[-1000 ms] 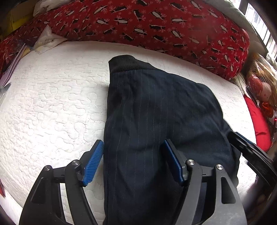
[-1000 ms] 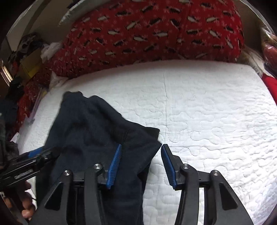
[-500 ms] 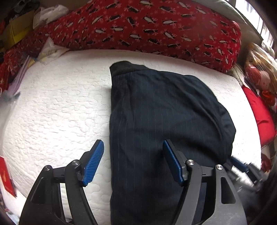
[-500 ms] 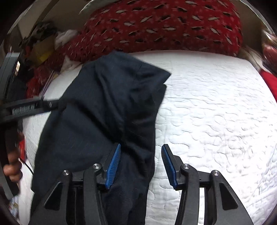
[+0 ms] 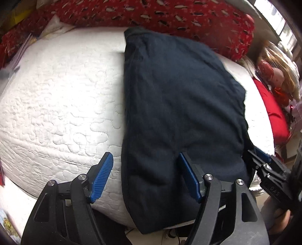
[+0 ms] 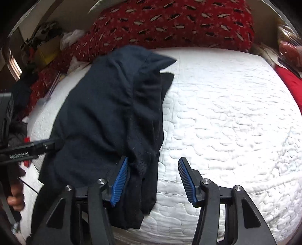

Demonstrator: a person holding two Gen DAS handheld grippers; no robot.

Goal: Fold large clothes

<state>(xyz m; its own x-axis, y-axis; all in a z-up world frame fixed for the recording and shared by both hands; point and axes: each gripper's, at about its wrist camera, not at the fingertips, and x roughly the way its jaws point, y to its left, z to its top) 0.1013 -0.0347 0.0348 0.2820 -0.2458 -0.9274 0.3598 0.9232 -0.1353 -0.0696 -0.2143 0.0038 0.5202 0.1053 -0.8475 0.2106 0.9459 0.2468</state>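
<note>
1. A dark navy garment [image 5: 181, 105] is lying lengthwise on a white quilted mattress [image 5: 62, 105], its ribbed hem end reaching toward the far side and its near end hanging over the mattress's front edge.
2. The left gripper [image 5: 146, 177] is sitting with its jaws spread wide. Its blue pads [image 5: 102, 177] are straddling the garment's left edge: one pad is standing over bare mattress, the other over the cloth. No fabric is being pinched between them.
3. The right gripper [image 6: 151, 181] is also standing wide open. Its left pad is lying against the garment's folded right edge, and the right pad is hovering over bare quilting, clamping nothing.
4. In the left wrist view the right gripper [image 5: 264, 160] is showing at the garment's lower right corner, just beside the mattress edge.
5. In the right wrist view the left gripper [image 6: 49, 144] is reaching in from the left, its tip touching the cloth's left side.
6. The garment's left edge is running straight; its right edge is bunching into loose folds, with a pointed flap [image 6: 162, 61] sticking out toward the far side.
7. A red patterned blanket [image 5: 169, 17] is lining the far edge of the mattress, with the garment's far end lying just beside it.
8. Wide bare quilting is lying open on both sides of the garment, broader on the right [image 6: 236, 113].
9. A red cushion [image 5: 277, 115] and soft toys [image 5: 271, 69] are crowding the right edge.
</note>
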